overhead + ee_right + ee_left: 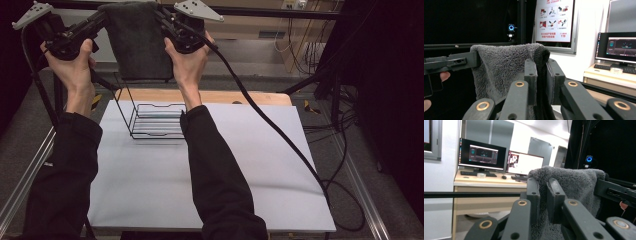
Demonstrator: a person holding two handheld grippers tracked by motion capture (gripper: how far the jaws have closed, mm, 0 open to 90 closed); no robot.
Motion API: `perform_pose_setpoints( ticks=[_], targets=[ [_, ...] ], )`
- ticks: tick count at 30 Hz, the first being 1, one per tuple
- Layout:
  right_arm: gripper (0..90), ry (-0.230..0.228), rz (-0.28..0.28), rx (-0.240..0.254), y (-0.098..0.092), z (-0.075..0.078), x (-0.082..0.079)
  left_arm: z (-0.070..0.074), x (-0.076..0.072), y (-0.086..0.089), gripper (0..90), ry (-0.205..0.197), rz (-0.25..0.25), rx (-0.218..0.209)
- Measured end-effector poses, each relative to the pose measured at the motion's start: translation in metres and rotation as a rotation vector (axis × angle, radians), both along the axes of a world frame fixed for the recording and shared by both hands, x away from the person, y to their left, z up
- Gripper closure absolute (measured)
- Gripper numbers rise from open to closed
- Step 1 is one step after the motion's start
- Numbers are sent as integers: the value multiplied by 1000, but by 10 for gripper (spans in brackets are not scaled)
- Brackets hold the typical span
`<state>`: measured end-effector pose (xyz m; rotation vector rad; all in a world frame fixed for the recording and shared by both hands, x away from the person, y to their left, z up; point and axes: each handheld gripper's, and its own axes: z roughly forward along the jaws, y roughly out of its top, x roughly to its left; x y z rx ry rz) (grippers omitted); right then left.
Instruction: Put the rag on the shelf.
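Seen from above, a dark grey towel [136, 42] is held up in the air between two hand-held grippers, well above the tabletop [150, 185]. At the left, the left gripper [100, 19] is gripped by the person's left hand [75, 62], and its jaws are clamped on the towel's upper left corner. In the left gripper view, the fluffy cloth [574, 182] is seen pinched between the two black jaws, with the other gripper's jaws holding its far corner at the right.

Below the hanging towel, a black wire rack [150, 117] is seen standing on the tabletop, toward its far left part, with a tall upright frame at its back. The towel's lower edge hangs just above that frame.

To the right, the right gripper [167, 20] is held by the right hand [190, 62], its jaws clamped on the towel's upper right corner. In the right gripper view, a folded edge of the cloth [540, 75] is squeezed between the jaws. A black cable [280, 140] is trailed from this gripper across the tabletop's right side.
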<state>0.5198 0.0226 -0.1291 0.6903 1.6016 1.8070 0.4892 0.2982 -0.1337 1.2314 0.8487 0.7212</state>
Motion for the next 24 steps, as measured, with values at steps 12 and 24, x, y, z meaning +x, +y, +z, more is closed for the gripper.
perform_pose_setpoints(
  ticks=[12, 24],
  targets=[
    [811, 35, 17, -13, 0, -25, 2, -19, 0, 3, 816, 33, -9, 49],
    [811, 76, 40, -24, -4, -51, -1, -43, -7, 8, 817, 63, -34, 95]
  ],
)
